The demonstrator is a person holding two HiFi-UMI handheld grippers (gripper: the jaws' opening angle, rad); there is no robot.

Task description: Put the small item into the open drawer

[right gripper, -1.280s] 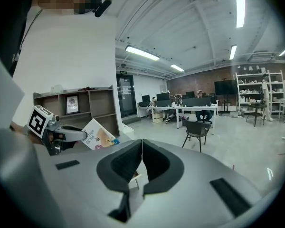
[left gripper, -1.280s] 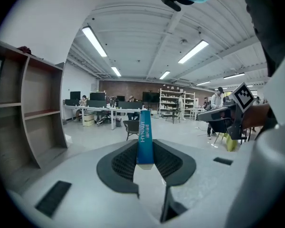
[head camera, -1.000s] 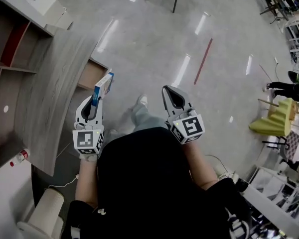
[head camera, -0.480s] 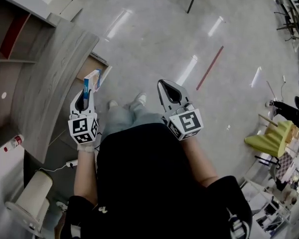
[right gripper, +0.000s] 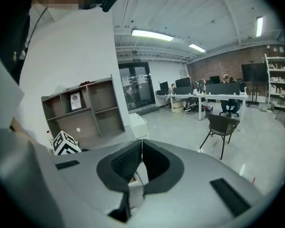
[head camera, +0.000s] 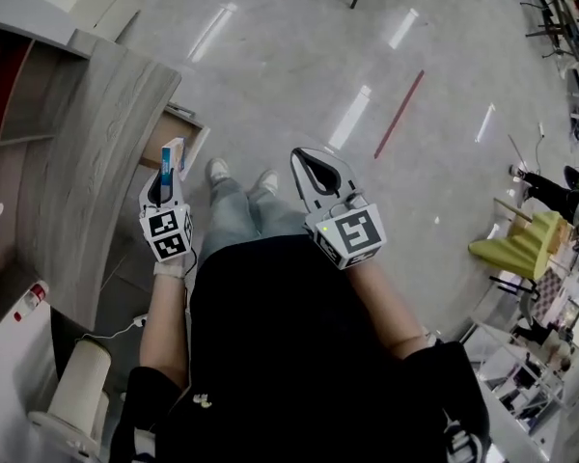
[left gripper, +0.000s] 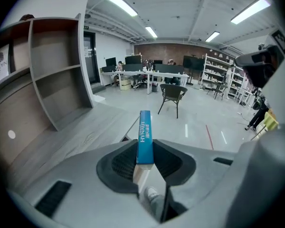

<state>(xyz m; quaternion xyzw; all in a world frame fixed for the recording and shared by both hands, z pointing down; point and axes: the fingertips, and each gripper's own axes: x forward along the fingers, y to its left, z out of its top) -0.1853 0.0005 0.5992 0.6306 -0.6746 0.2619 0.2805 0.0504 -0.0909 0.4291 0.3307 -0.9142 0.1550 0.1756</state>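
Black short-sleeved top (head camera: 280, 355), small white mark low at its left edge, white print on the sleeve at lower right of frame. Pale grey-blue trousers (head camera: 234, 222); white shoes (head camera: 217, 170) at upper centre. Left gripper (head camera: 166, 174) and right gripper (head camera: 307, 159): light grey moulded shells, teardrop opening lined with black ribbed pads (left gripper: 122, 164). White left cube (head camera: 169, 236) and right cube (head camera: 349, 234) at the rear, black square markers; small green light on the right cube's edge.
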